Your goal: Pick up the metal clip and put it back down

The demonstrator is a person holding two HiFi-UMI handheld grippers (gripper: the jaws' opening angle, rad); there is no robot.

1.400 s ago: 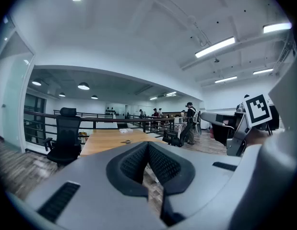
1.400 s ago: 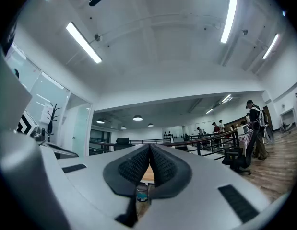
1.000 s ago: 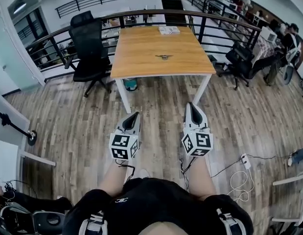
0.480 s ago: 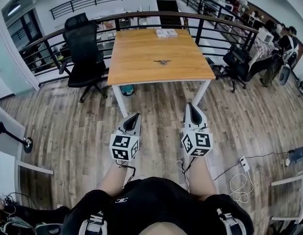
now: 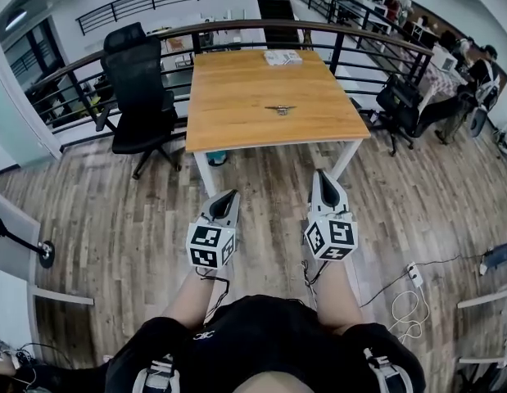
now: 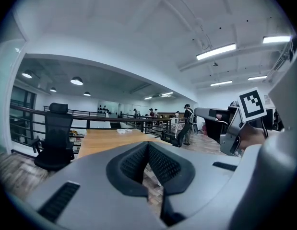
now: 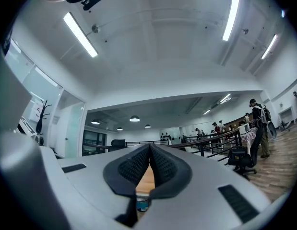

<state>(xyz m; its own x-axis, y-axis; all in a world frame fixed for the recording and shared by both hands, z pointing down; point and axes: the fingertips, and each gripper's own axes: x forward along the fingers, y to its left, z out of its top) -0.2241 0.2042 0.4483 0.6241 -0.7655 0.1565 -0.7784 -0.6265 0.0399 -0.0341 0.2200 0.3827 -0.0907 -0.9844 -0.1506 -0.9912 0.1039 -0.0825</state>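
Item 1. Left claw (image 5: 228, 193): held low in front of the person, over the wooden floor (image 5: 114, 219). The left gripper view shows its jaws closed tip to tip, with nothing between the pads.

Item 2. Right claw (image 5: 322, 174): just beside the left claw and level with it, pointing the same way. The jaws are closed together and empty.

Item 3. Metal clip (image 5: 280, 110): lies flat on the desk (image 5: 237, 88), well ahead of both claws and touched by neither. It sits nearer the right claw's line than the left's.

Item 4. Desk: light wood top on white legs, ahead of the claws across a stretch of floor.

Item 5. Stack of papers (image 5: 282, 57): on the desk's far edge, beyond the clip.

Item 6. Office chair (image 5: 138, 88): black, ahead and to the left of the left claw, beside the desk.

Item 7. Railing (image 5: 237, 27): dark, curved, behind the desk.

Item 8. Power strip (image 5: 414, 273): white, with a cable, on the floor to the right of the right claw.
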